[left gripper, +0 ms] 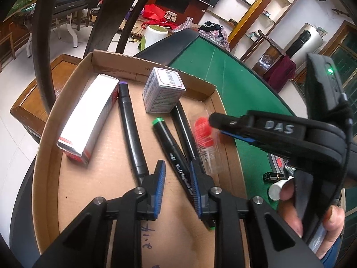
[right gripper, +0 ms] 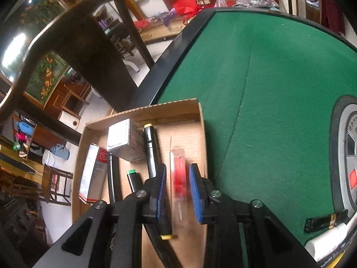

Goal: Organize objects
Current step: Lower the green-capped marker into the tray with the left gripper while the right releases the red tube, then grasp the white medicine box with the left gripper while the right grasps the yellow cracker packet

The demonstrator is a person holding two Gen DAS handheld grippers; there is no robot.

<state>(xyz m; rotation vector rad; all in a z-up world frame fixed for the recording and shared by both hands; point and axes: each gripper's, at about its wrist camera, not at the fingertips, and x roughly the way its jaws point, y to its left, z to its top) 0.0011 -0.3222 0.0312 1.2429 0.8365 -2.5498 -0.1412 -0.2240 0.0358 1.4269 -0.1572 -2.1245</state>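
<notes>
A shallow cardboard tray (left gripper: 51, 138) sits at the left edge of the green table. In it lie a long white and red box (left gripper: 89, 116), a small grey box (left gripper: 164, 90), three black markers, purple-capped (left gripper: 129, 120), green-capped (left gripper: 171, 151) and one (left gripper: 185, 129) under the grey box, and a clear packet with red pieces (left gripper: 206, 140). My left gripper (left gripper: 177, 192) is open above the green-capped marker. My right gripper (right gripper: 177, 194) is open, its fingers either side of the clear packet (right gripper: 179, 178), which looks blurred. It shows from the side in the left view (left gripper: 214, 120).
The green felt table (right gripper: 267, 89) stretches right of the tray (right gripper: 200, 120). A black lipstick tube (right gripper: 321, 222) and a white tube (right gripper: 328, 236) lie at the front right by a round grey panel (right gripper: 343, 156). A dark wooden chair (right gripper: 73, 44) stands behind the tray.
</notes>
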